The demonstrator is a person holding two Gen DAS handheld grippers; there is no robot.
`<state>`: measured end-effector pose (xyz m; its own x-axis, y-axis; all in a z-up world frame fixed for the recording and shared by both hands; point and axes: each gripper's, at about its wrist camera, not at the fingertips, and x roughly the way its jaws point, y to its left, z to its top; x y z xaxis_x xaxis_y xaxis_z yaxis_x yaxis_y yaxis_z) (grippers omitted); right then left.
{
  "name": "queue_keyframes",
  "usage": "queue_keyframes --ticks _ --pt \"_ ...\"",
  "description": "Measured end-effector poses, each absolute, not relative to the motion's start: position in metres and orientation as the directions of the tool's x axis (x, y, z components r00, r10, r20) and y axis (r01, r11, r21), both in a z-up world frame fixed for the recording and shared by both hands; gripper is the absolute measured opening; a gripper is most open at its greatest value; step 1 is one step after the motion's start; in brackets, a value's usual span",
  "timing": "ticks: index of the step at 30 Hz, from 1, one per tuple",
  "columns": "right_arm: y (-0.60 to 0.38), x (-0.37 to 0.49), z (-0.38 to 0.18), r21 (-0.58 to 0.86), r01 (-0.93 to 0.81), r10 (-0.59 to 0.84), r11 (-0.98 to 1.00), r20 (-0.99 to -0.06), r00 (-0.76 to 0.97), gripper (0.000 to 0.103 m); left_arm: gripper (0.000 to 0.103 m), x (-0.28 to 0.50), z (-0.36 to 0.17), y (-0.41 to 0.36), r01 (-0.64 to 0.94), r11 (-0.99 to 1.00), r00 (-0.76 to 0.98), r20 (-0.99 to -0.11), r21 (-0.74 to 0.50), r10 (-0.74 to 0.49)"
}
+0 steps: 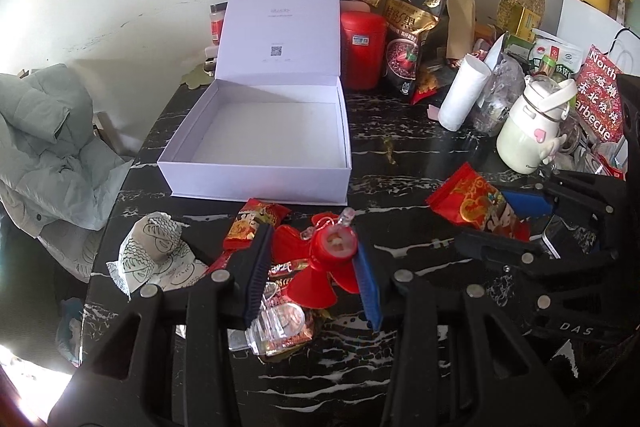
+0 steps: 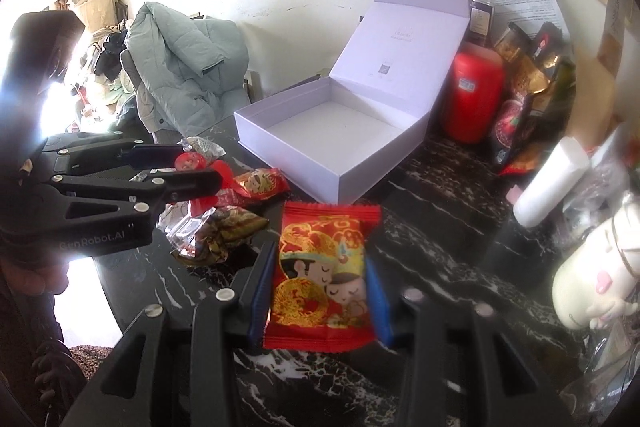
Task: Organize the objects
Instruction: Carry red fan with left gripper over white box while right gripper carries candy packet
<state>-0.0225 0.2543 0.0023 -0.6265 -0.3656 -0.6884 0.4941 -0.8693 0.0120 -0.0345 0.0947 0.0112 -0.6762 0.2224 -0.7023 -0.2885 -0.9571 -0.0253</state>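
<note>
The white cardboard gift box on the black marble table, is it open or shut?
Open: the white cardboard gift box has its hinged lid standing upright, and its interior shows bare.

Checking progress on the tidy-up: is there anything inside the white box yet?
No, the open white box shows only its bare floor, while the red packet sits between the right gripper's fingers.

Open lane: bare black marble tabletop (image 1: 400, 155) between the open white box (image 1: 256, 147) and the clutter on its right.
Box interior: empty, reachable from above; raised lid (image 1: 280, 23) walls its far side.
Right-side obstacles: red canister (image 1: 362, 49), white paper roll (image 1: 464, 93), cream jar (image 1: 528, 131).
Near-edge obstacles: loose candy wrappers (image 2: 216, 227).
</note>
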Motion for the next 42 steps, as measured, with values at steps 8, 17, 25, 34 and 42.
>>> queue_keyframes --ticks 8,17,25,34,42 --pt "0.251 -0.053 0.005 0.021 0.501 -0.375 -0.865 -0.689 -0.62 0.042 0.038 -0.066 0.012 0.096 -0.296 -0.955 -0.667 -0.712 -0.021 0.222" --pt "0.245 -0.086 0.006 0.027 0.512 -0.385 -0.859 -0.693 -0.61 0.042 0.038 -0.1 0.011 0.098 -0.3 -0.954 -0.661 -0.721 -0.003 0.209" --pt "0.24 -0.119 0.002 0.026 0.521 -0.388 -0.853 -0.7 -0.6 0.042 0.038 -0.132 0.006 0.097 -0.312 -0.95 -0.647 -0.734 0.009 0.206" --pt "0.23 -0.153 -0.004 0.034 0.535 -0.396 -0.844 -0.711 -0.581 0.042 0.038 -0.165 0.0 0.092 -0.32 -0.947 -0.634 -0.746 0.014 0.203" --pt "0.223 -0.18 -0.008 0.034 0.546 -0.402 -0.837 -0.716 -0.57 0.042 0.038 -0.191 -0.008 0.09 -0.328 -0.945 -0.619 -0.759 0.018 0.2"
